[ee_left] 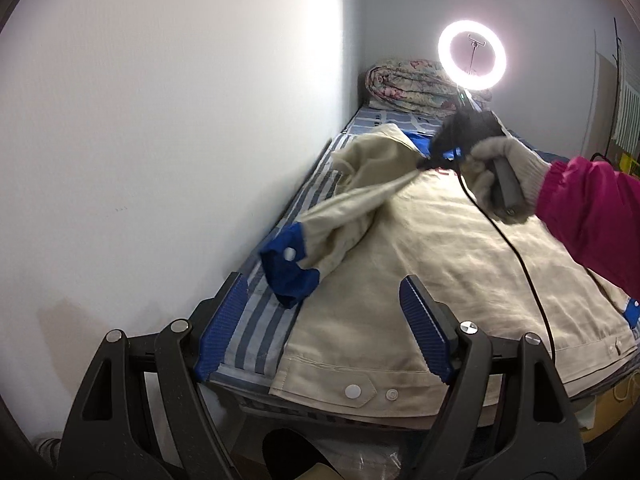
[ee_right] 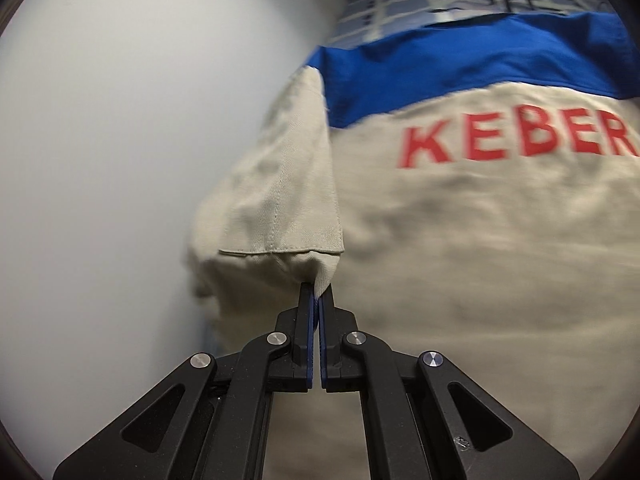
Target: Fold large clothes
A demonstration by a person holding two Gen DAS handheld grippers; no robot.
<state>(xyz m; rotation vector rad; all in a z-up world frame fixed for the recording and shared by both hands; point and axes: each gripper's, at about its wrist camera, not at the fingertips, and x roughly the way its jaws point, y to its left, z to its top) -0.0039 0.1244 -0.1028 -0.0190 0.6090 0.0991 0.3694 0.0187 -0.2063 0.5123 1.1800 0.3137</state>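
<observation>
A beige jacket [ee_left: 420, 264] is lying back-up across a striped bed [ee_left: 256, 336] that is running along a white wall [ee_left: 160, 120]. The right gripper [ee_right: 319, 292] is pinching a fold of the jacket's sleeve [ee_left: 352, 216], its jaws clenched on the cloth near the shoulder seam, and the sleeve is hanging slack from that grip down to its blue cuff [ee_left: 290, 276], which is resting at the bed's wall side. A gloved hand [ee_left: 508, 180] in a magenta sleeve is holding that gripper. The left gripper [ee_left: 324, 328] is hovering over the jacket's near hem, jaws released and wide, gripping nothing. Red letters [ee_right: 516, 140] are showing under a blue yoke [ee_right: 460, 64]. A ring light [ee_left: 472, 54] is glowing beside a rolled quilt [ee_left: 408, 86] at the bed's far end.
</observation>
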